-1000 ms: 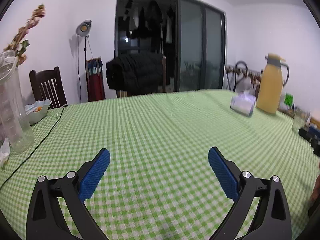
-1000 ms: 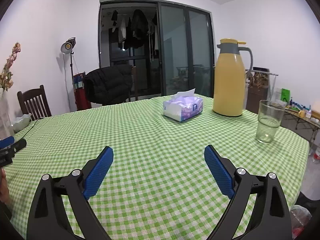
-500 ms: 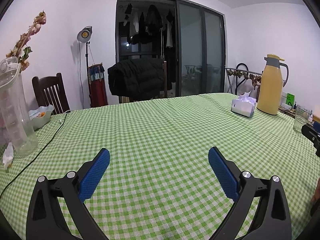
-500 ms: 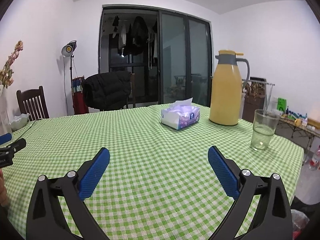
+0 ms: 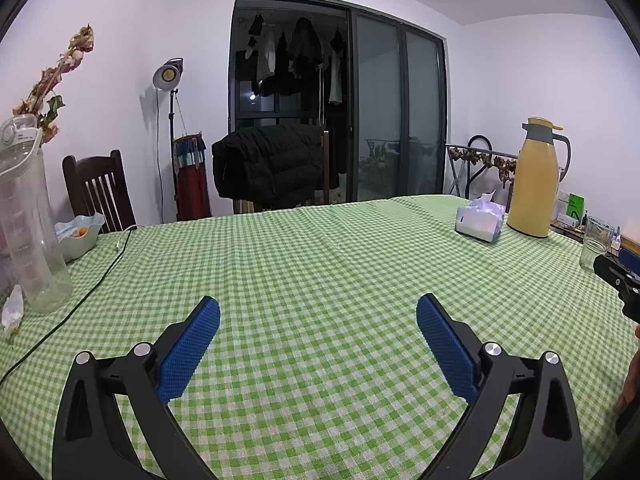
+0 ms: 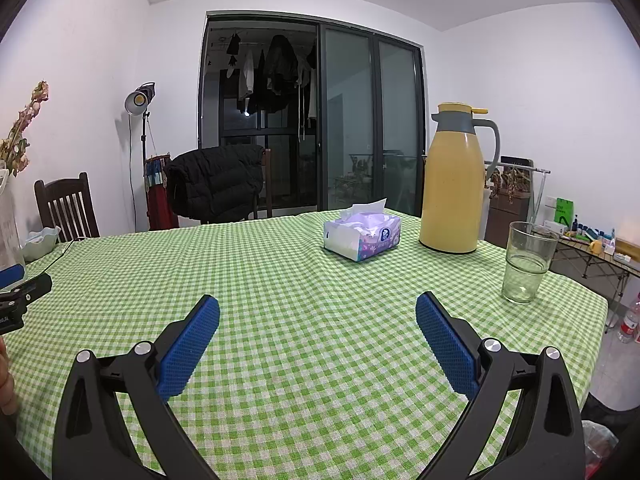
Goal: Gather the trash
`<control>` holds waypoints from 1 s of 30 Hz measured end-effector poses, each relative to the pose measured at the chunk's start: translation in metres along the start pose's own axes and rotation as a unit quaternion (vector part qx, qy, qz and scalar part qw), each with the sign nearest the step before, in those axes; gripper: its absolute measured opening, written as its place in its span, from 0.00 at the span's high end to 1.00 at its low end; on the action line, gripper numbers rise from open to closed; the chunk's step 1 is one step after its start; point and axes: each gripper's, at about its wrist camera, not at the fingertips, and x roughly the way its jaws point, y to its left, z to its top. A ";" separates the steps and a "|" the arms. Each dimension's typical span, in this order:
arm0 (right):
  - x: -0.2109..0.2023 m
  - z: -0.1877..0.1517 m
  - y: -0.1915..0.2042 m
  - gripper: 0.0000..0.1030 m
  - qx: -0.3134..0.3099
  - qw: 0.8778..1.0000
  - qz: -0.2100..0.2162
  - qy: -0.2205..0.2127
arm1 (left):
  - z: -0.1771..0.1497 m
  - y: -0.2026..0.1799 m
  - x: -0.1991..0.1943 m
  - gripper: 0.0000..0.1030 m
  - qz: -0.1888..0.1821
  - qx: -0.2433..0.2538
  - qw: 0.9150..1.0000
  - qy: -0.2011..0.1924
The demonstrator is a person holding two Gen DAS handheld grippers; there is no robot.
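Observation:
A crumpled white tissue scrap (image 5: 12, 313) lies on the green checked tablecloth (image 5: 320, 264) at the far left, beside a tall clear bottle (image 5: 32, 220). My left gripper (image 5: 318, 312) hovers low over the cloth, open, with nothing between its blue pads. Open and empty as well, my right gripper (image 6: 318, 310) faces the table's right half. Each gripper shows at the edge of the other's view: the right gripper (image 5: 620, 280) and the left gripper (image 6: 20, 288). A clear bag (image 6: 600, 442) shows below the table's right corner.
A tissue box (image 6: 362, 236), a yellow thermos jug (image 6: 456, 192) and a glass of water (image 6: 526, 264) stand on the right side. A pale bowl (image 5: 78, 234) and a black cable (image 5: 92, 284) sit at the left. Chairs stand behind the table.
Both views have settled and tipped slightly upward, so the table's far edge sits lower in frame. Both grippers stayed open and empty.

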 end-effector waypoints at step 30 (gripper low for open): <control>-0.001 0.001 0.002 0.08 0.002 1.000 0.001 -0.002 | 0.000 0.002 0.000 0.07 -0.002 -0.005 1.000 0.004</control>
